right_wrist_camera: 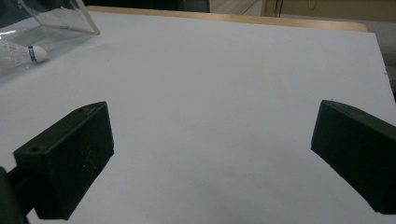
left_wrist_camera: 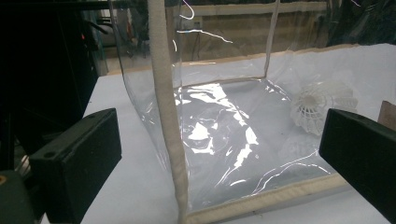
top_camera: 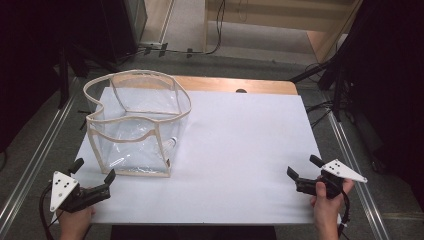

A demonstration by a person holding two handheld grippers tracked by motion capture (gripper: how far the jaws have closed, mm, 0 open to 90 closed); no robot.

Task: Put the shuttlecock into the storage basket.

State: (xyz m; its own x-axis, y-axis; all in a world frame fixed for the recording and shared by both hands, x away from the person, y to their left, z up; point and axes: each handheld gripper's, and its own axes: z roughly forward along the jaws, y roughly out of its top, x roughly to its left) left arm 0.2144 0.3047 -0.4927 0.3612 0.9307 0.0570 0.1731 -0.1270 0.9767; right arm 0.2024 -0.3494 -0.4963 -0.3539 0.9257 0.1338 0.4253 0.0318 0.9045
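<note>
The left gripper (top_camera: 92, 176) is resting at the near left corner of the counter (top_camera: 240, 150), its jaws standing wide and holding nothing, pointing at the near corner of the bag (top_camera: 135, 125). The bag is sitting upright on the left half of the counter, just beyond that gripper and not touching it; it is a soft, clear plastic box with an open top, glossy and creased, edged in a cream woven binding (left_wrist_camera: 166, 116) that is sagging into a wavy rim. Inside, on the bag floor toward its right side, a shuttlecock (left_wrist_camera: 322, 105) is lying on its side: white, with a ribbed lattice skirt and a rounded cork nose carrying a blue band, seen through the wall in the right gripper view (right_wrist_camera: 25, 53). The counter is covered by a smooth matte white sheet, with a wooden edge (top_camera: 235, 85) showing at the far side. The right gripper (top_camera: 306, 174) is sitting at the near right corner, well apart from the bag, jaws likewise spread wide and empty. In judgement, the work in hand is starting a reach for the bag. To do it well, the left jaws should be closing on the stiff binding rather than on the slippery film, which would likely buckle or slide, and the bag should be kept level so the shuttlecock is not rolling out.
</note>
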